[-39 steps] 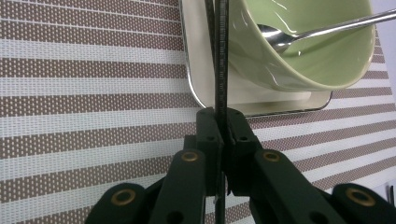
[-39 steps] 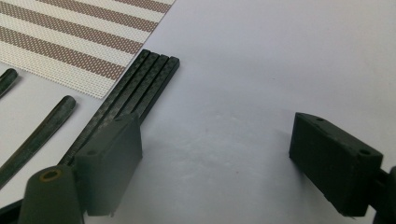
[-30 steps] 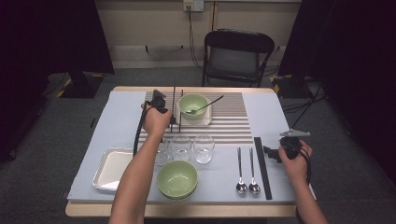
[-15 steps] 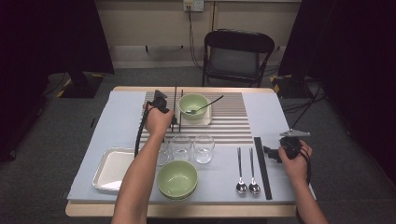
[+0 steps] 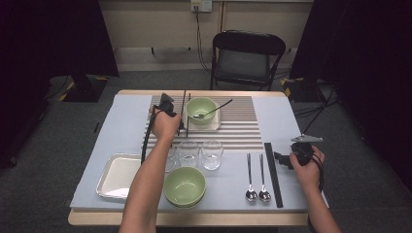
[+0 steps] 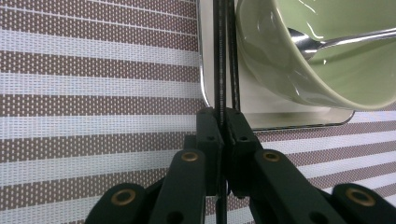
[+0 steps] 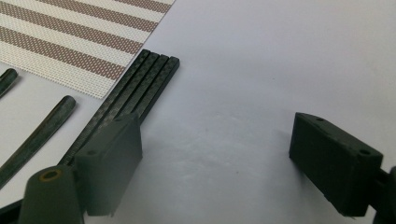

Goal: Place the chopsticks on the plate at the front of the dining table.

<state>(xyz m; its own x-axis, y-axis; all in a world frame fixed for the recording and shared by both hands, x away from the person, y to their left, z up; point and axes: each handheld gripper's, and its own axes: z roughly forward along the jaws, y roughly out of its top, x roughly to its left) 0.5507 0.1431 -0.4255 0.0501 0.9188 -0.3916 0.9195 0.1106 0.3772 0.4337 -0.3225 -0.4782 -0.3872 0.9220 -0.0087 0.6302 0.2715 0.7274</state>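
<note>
Your left gripper (image 6: 223,122) clenches the thin black chopsticks (image 6: 223,60), which could probably slip against the green bowl (image 6: 322,51); your right gripper (image 7: 229,158) gapes.

Bright, evenly lit table; dark surroundings; soft shadows.

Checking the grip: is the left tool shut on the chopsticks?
Shut. The left tool has its jaws pressed together on the chopsticks, which run up between them beside the green bowl.
</note>
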